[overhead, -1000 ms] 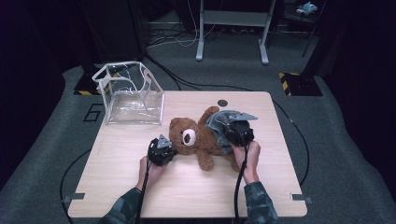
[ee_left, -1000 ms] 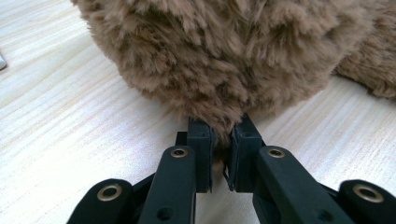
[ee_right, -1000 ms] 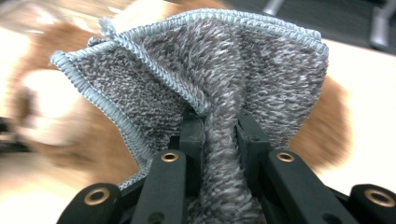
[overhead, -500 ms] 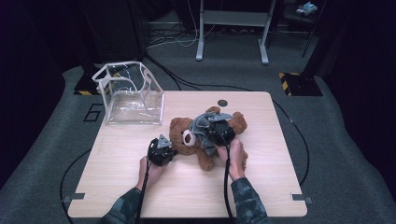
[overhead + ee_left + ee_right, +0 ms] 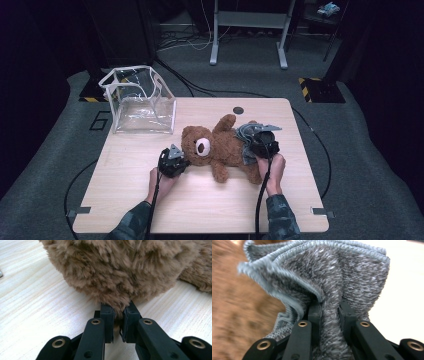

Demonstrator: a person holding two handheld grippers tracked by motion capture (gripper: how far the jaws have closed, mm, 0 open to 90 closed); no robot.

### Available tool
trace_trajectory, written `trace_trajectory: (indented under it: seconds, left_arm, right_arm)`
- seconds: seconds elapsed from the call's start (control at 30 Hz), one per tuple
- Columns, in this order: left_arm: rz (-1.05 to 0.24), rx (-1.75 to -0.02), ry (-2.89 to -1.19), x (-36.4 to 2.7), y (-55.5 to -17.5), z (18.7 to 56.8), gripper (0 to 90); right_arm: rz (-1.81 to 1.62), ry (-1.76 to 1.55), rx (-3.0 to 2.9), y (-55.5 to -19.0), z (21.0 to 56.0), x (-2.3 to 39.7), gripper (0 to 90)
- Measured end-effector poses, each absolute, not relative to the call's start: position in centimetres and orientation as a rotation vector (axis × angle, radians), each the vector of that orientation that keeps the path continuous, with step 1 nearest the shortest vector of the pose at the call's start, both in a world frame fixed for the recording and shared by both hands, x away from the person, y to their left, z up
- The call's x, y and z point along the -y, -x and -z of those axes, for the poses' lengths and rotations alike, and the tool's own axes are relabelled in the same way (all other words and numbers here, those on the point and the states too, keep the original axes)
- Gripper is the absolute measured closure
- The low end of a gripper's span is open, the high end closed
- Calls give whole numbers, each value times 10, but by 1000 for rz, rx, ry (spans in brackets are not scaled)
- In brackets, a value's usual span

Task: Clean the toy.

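While the teddy bear [image 5: 220, 150] lay on its back near the middle of the high view, its head toward the left of the frame, a grey knitted cloth [image 5: 246, 140] was bunched over its lower body. In the right gripper view that cloth [image 5: 329, 282] rose in a ruffled fold, its stitched edge slightly blurred.

The right hand-held gripper [image 5: 264, 146] had its jaws almost closed on a pinch of the cloth, the fabric squeezed between them. The left hand-held gripper [image 5: 172, 162] sat at the bear's head, and in the left gripper view its jaws were nearly shut on a tuft of brown fur [image 5: 119, 311] just above the desk [image 5: 37, 297].

The likely step was dressing or wrapping the bear with the cloth. The risk I judged greatest was the left grip: it held little more than pile, so a firm pull on the cloth could tear the tuft free and drag the bear across the desk. The cloth could also slip out if only its folded edge was caught.

A clear plastic box [image 5: 140, 100] stood well apart at the upper left of the high view, on the desk's corner.
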State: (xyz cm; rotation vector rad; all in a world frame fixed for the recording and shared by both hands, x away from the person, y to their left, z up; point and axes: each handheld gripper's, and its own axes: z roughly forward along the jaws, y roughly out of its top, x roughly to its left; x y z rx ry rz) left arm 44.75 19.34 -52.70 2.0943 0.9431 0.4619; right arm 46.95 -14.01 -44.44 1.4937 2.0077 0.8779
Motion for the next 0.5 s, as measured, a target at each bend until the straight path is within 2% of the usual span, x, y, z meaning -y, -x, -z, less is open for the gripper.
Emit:
trace_trajectory:
  seconds: [0.13, 0.27, 0.5]
  left_arm:
    - [-461, -943, -2094, -194, -448, 527, 817]
    - [-466, -946, -2091, -193, -448, 527, 817]
    - [-467, -947, -2091, -193, -448, 527, 816]
  right_arm:
    - [-857, -1506, -1986, -470, 451, 146, 758]
    - [-909, -1427, -1966, -456, 433, 139, 757]
    - [-1021, -1252, -2079, -439, 415, 94, 756]
